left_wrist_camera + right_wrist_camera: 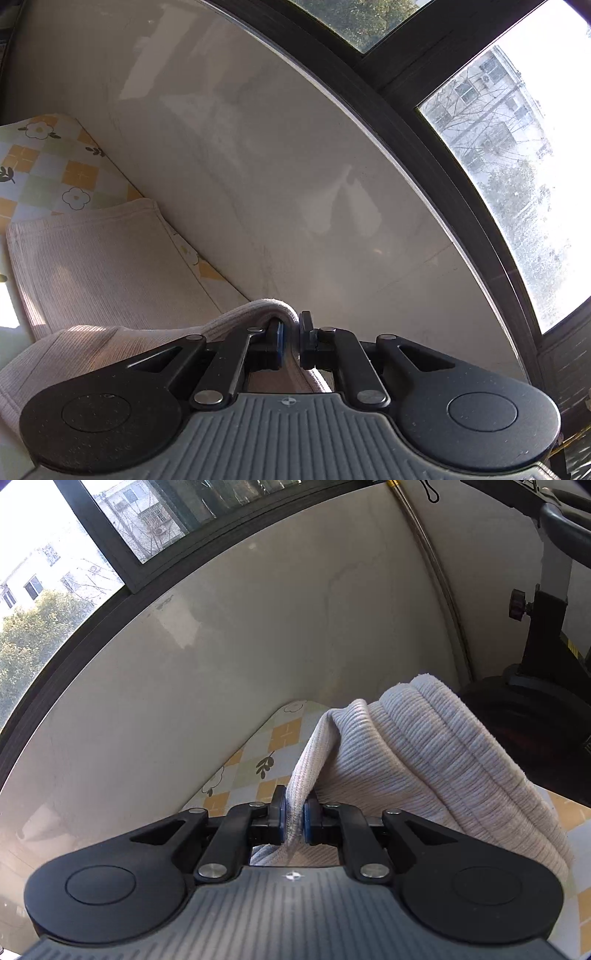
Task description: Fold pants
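The pants (96,266) are pale beige ribbed knit and lie on a checked, flower-print table cover (40,162). My left gripper (291,336) is shut on a rolled edge of the pants, which drapes left and down from its jaws. My right gripper (294,819) is shut on a pinched fold of the same pants (424,746), lifted above the cover (258,760); the cloth bunches up to the right of the jaws. The rest of the garment is hidden below both grippers.
A pale wall (258,147) runs close behind the table edge, with dark-framed windows (498,155) above it. An exercise bike (539,627) stands at the right in the right wrist view.
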Action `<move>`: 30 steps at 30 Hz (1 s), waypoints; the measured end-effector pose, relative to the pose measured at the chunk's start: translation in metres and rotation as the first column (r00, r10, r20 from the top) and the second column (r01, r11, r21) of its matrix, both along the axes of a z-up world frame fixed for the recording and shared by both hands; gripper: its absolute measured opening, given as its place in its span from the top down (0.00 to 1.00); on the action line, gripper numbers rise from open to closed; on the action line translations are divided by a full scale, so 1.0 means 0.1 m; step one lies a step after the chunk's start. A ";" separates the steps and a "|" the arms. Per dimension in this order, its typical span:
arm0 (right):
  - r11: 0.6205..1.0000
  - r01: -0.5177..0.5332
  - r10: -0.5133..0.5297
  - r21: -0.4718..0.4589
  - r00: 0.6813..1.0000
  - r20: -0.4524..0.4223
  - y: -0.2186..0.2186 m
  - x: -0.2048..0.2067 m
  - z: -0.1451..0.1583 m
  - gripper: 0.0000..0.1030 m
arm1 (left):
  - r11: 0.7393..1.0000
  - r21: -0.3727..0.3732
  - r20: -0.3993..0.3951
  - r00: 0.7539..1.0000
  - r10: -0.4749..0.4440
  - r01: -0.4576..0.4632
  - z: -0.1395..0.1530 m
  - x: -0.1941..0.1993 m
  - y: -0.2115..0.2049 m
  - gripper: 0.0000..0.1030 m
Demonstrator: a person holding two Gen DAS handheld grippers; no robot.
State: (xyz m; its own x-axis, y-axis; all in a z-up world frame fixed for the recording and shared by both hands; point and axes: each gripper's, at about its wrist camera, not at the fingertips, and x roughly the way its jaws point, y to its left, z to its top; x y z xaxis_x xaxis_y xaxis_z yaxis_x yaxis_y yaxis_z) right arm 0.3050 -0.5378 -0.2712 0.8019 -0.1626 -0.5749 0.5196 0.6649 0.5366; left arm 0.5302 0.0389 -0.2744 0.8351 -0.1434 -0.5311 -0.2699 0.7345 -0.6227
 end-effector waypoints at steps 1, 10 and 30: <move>1.000 0.004 -0.004 -0.003 1.000 -0.005 0.00 0.05 -0.03 0.92 | 1.000 -0.003 -0.011 1.000 -0.003 0.003 -0.04 0.08 0.00 0.92; 0.999 0.021 -0.025 -0.031 0.992 -0.121 0.04 0.39 -0.35 0.77 | 0.998 0.013 -0.147 0.987 -0.061 0.064 -0.57 0.79 -0.11 0.84; 0.996 0.018 -0.030 -0.092 0.991 -0.129 0.05 -1.17 -0.11 0.43 | 0.959 0.070 -0.220 0.942 -0.252 0.273 -0.71 -0.22 -0.47 0.39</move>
